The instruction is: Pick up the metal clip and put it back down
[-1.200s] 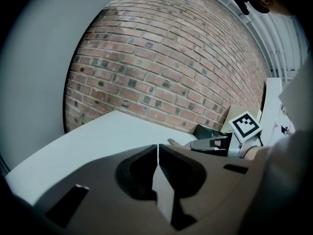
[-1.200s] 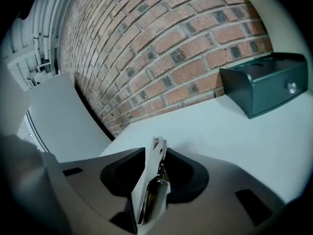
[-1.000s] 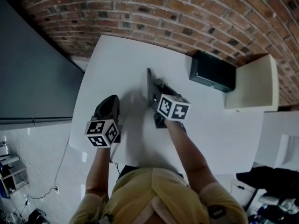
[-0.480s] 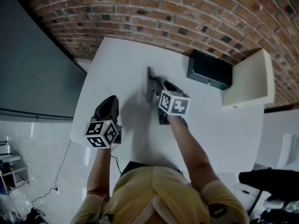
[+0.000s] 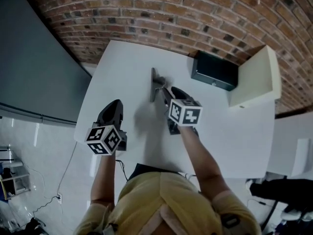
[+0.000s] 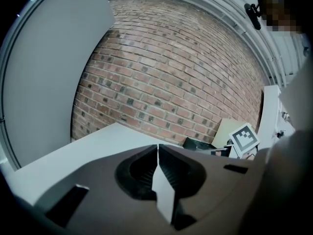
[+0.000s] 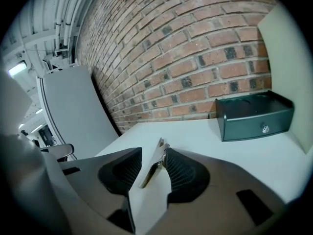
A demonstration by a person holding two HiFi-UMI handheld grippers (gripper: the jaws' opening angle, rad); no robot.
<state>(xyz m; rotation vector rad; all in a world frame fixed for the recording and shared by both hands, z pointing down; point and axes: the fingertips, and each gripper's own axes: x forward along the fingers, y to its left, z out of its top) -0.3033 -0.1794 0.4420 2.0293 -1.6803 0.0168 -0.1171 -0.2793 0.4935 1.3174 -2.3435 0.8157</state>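
Metal clip point(image 7: 152, 165), seemingly loose, within gripper point(image 7: 153, 152)

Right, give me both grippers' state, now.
Left gripper: shut, empty.
Right gripper: open, jaws have just been opening; metal clip shows between them, not gripped.

The right gripper point(image 7: 153, 154) hangs above a white worktop point(image 7: 195, 136), and its dark jaws have just been opening: their ribbed pads point(image 7: 182, 173) stand apart. In the gap between them a slim metal clip point(image 7: 151, 168) slants, its far end close by the right-hand pad; whether the two touch cannot be told. The left-hand pad is clear of the clip. Farther back on the worktop, to the right, sits a black box point(image 7: 254, 115) with a small silver knob point(image 7: 265, 129). A brick wall point(image 7: 195, 58) rises behind, with a grey panel point(image 7: 73, 111) at its left.
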